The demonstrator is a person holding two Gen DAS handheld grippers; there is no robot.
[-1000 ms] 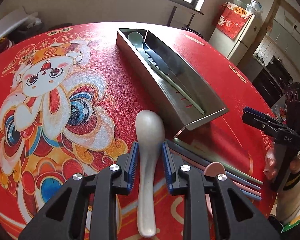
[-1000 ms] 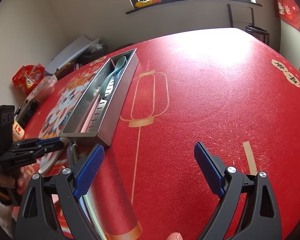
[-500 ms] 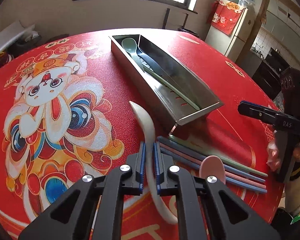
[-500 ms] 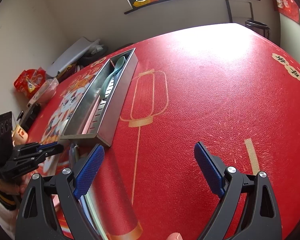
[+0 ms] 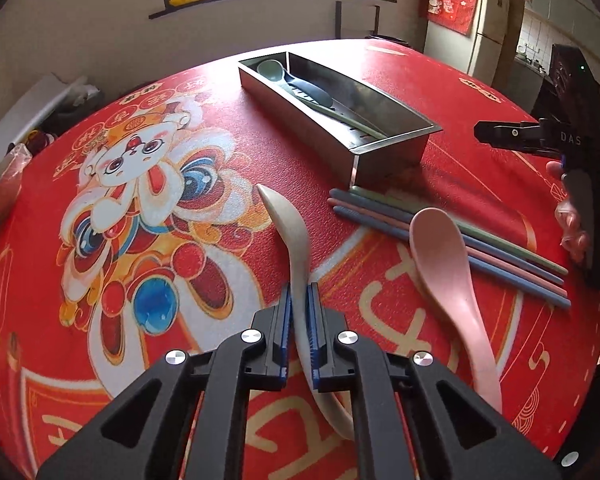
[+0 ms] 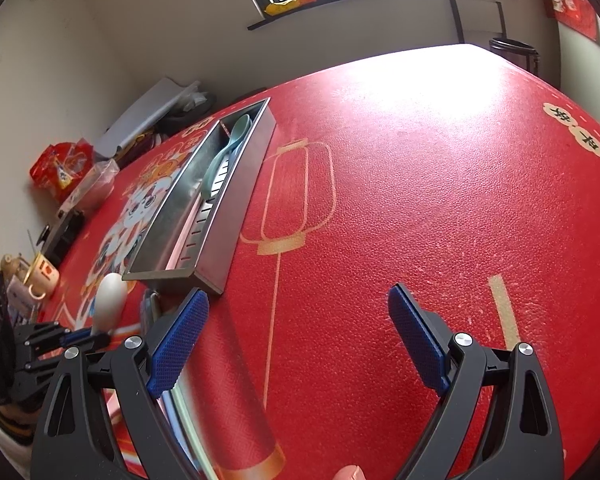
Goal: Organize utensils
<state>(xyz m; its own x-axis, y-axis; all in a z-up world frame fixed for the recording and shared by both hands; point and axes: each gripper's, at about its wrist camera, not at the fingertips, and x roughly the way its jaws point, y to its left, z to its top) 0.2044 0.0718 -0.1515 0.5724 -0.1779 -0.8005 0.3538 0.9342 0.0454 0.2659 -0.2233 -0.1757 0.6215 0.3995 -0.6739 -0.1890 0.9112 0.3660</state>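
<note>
Utensils lie on a round table under a red printed tablecloth (image 5: 440, 92) bearing a cartoon lion-dance figure. One of them, a pale beige plastic spoon (image 5: 290, 224), is turned on its edge and clamped by its handle between the blue pads of the left gripper (image 5: 299, 312), bowl pointing away from the camera and the handle's end curving down under the fingers. The jaws have just been closing and now stand narrow, pressed on the spoon with only its thickness between them. Just to the right, a pink plastic spoon (image 5: 452, 280) lies flat on the cloth, bowl up, its bowl overlapping a bundle of thin chopsticks (image 5: 380, 216) in blue, pink and green that lie side by side. Beyond them stands a long rectangular stainless-steel utensil tray (image 5: 396, 148), one end just beside the chopstick tips. Inside it rest a pale green spoon (image 5: 270, 68) and a grey-blue spoon (image 5: 312, 94), bowls toward the far end. The right gripper (image 6: 300, 340) hovers over bare red cloth near the tray's end, its blue-padded jaws spread wide with nothing between them.
</note>
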